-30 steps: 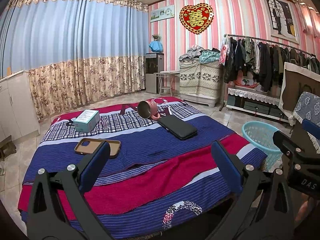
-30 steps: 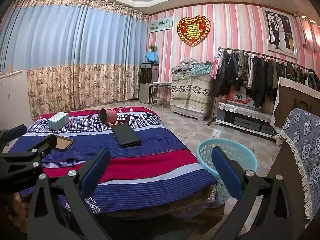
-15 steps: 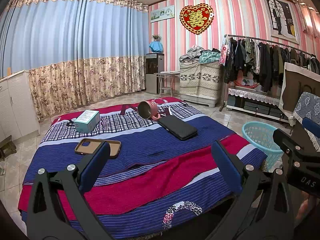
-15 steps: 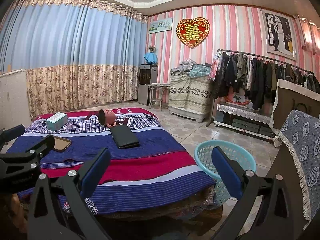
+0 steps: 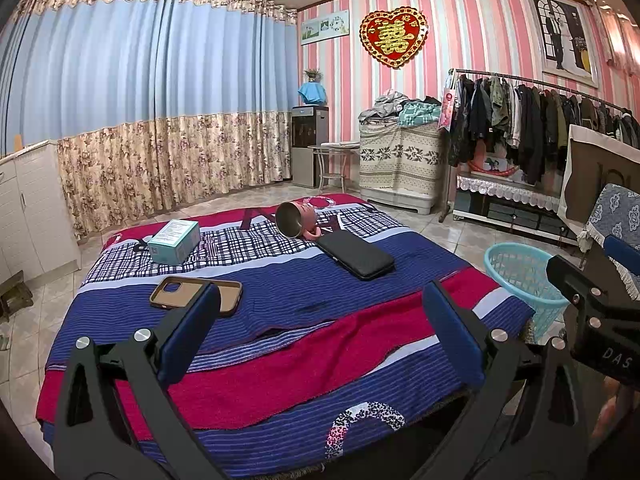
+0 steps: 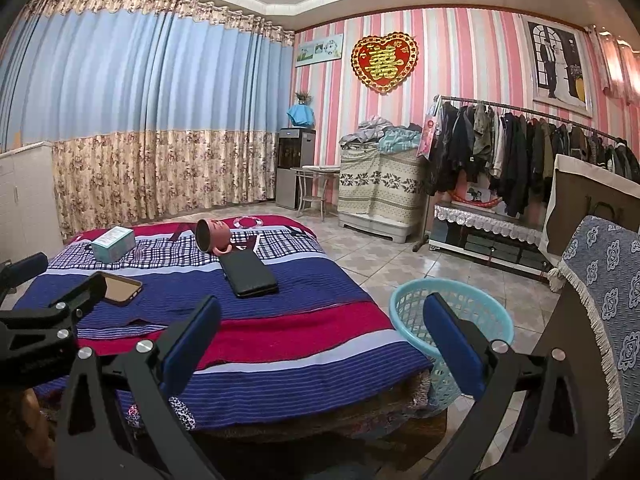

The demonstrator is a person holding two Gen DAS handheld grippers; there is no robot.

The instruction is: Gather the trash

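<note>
Both grippers hang above the near edge of a low bed [image 5: 280, 344], and both are spread wide with nothing between their blue pads. The left gripper [image 5: 320, 332] looks across the striped blanket; the right gripper [image 6: 320, 332] sits further to the right, level with the bed's corner.

Four things lie on the blanket, all ahead of the grippers and none touched. A brown phone case [image 5: 196, 295] lies flat nearest the left gripper, just past its left finger [image 5: 188, 336]. Beyond it, toward the far left corner, stands a small teal box [image 5: 174, 241]. A pink cup [image 5: 294, 222] lies on its side near the far edge, its open mouth turned toward the camera, and just in front of it — close enough that touching cannot be ruled out — lies a flat black wallet [image 5: 356, 255].

A light blue basket [image 6: 452, 320] stands on the tiled floor [image 6: 384, 256] just beside the bed's right corner. In the right wrist view the right gripper's right finger [image 6: 452, 344] overlaps the basket.
</note>
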